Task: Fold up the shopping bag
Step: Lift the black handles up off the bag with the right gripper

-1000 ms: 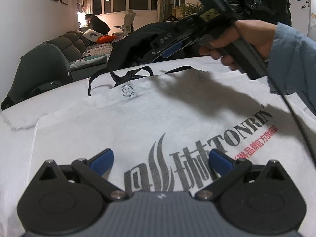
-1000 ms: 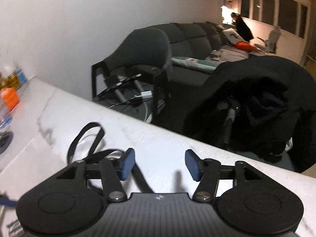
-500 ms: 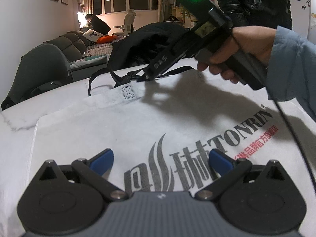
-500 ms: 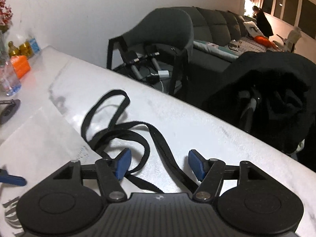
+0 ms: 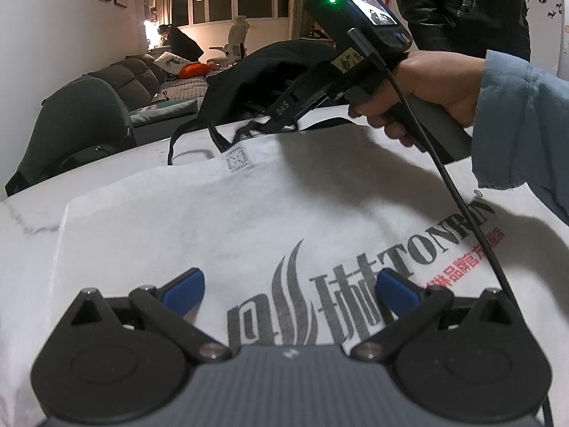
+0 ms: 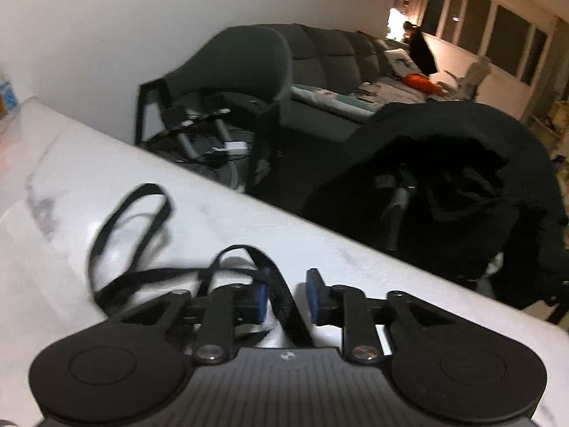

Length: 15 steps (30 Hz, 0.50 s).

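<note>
shopping bag (image 5: 249, 213) flat on table (image 6: 89, 163), left fingers (image 5: 290, 286) wide apart, right fingers (image 6: 286, 299) half-closed astride handle strap (image 6: 281, 291)

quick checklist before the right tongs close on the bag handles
1. Strap between the pads: a black handle strap runs through the gap of the right tongs. ok
2. Right tongs ready: not yet closed, gap on both sides of the strap. ok
3. Both handles gathered: a second loop lies off to the side, outside the gap. not ok
4. Bag flat: the white shopping bag lies spread on the marble table. ok
5. Left tongs clear: wide open above the printed logo, holding nothing. ok
6. Contact with the table: cannot tell.
</note>
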Tool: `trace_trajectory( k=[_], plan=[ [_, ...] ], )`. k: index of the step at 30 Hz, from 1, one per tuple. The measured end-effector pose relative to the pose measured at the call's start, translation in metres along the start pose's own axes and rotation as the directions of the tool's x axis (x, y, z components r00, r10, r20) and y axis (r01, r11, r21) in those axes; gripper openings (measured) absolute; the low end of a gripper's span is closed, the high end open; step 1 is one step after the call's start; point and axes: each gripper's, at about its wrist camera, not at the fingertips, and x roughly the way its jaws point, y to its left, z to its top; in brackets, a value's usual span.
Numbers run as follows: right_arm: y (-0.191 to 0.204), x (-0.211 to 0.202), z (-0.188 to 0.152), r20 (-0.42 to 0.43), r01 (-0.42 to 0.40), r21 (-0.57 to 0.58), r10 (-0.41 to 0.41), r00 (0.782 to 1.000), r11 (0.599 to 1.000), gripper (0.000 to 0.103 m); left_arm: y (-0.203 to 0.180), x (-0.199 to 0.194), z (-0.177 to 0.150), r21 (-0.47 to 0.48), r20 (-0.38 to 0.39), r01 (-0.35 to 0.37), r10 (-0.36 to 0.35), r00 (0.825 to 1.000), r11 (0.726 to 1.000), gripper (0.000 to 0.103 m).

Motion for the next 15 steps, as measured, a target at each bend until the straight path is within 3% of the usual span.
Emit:
trace_trajectory(
  k=[8, 11, 15],
  plan=[
    [-0.044, -0.011, 0.008, 0.038, 0.045, 0.085, -0.048, 0.998, 0.995, 0.018, 0.001, 0.001, 0.001, -0.001, 0.000, 0.001, -0.001, 1.000, 1.000, 0.103],
    [-0.055, -0.018, 0.009, 0.059, 0.113, 0.088, -0.118, 0.991, 0.990, 0.017, 0.001, 0.001, 0.000, -0.001, 0.000, 0.000, 0.000, 1.000, 1.000, 0.103],
    [-0.076, -0.021, 0.012, 0.067, 0.090, 0.156, -0.102, 0.993, 0.984, 0.017, 0.002, 0.001, 0.000, -0.001, 0.000, 0.000, 0.000, 1.000, 1.000, 0.103]
  ],
)
